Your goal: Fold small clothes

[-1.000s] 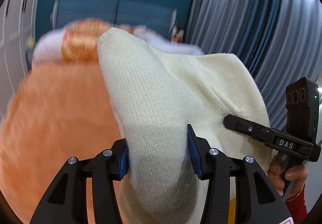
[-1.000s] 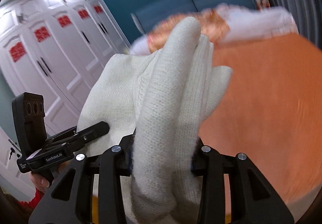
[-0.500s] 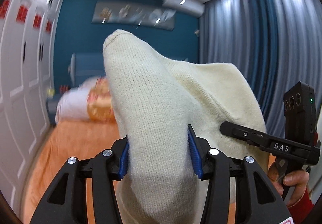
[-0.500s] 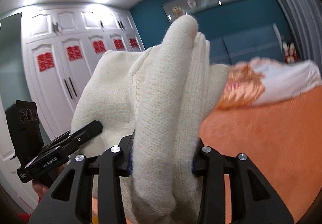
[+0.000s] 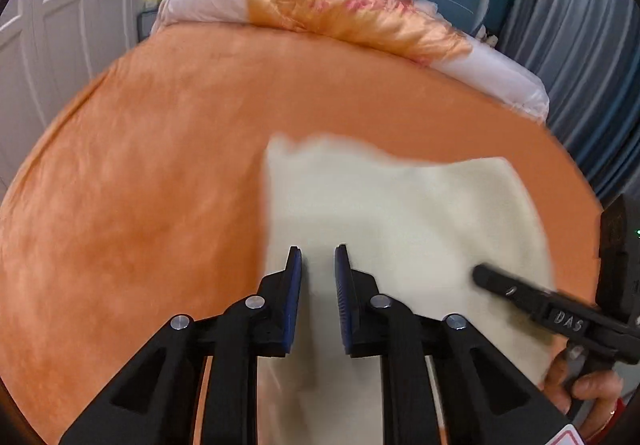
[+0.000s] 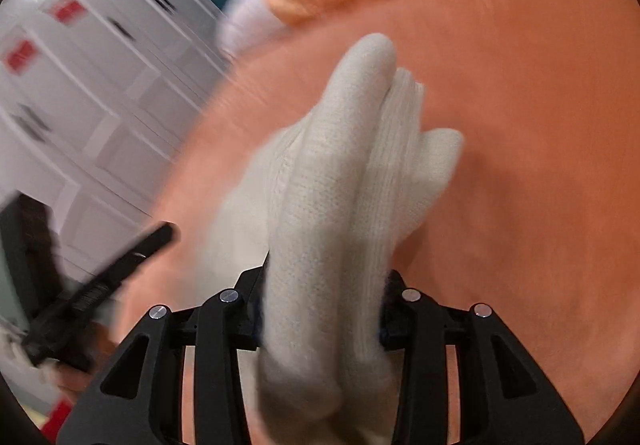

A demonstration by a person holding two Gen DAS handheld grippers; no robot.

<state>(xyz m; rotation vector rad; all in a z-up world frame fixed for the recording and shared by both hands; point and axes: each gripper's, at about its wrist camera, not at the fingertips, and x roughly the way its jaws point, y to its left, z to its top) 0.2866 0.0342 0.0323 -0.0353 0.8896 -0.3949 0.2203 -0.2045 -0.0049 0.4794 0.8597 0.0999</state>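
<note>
A cream knit garment (image 5: 420, 213) lies spread and blurred on the orange bed cover (image 5: 160, 165). My left gripper (image 5: 318, 251) hovers over its near edge. The jaws are closing with a narrow gap left, and the cloth shows through that gap without being visibly pinched. In the right wrist view the same garment (image 6: 352, 165) stands bunched up between the jaws of my right gripper (image 6: 326, 273). Those jaws are opening, but their pads still sit against the knit. The right gripper (image 5: 520, 293) also shows at the garment's right edge, and the left gripper (image 6: 120, 265) is a blur at the left.
Orange and white pillows (image 5: 352, 13) lie along the blue headboard at the far end of the bed. White wardrobe doors (image 5: 60, 25) stand at the left and a grey-blue curtain (image 5: 580, 45) at the right. A person's hand (image 5: 584, 393) holds the right gripper's handle.
Both grippers have swung down from the raised position toward the bed. The garment has dropped out of the left jaws onto the cover, and those jaws have narrowed. The right gripper still holds its bunch.
</note>
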